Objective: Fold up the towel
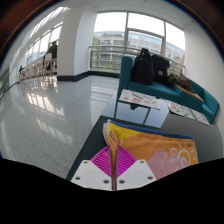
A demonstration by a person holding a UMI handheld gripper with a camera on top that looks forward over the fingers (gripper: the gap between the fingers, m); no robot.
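pinching a raised peak of the towel (160, 152) with jaws (117, 165) pressed together on the fabric, pink pads just showing at the sides. rest of the orange-pink towel spread flat over the tabletop (98, 140), mostly off beyond the fingers. looks like a thin grip, so could easily slip out mid-fold. might also drag the whole thing off the edge instead of folding over.

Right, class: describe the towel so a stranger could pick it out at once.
Start at the teal sofa by the windows, then come forward to the dark table. The towel lies there, beside the gripper, whose fingers meet. It is orange, pink and yellow, unlike the white papers behind.
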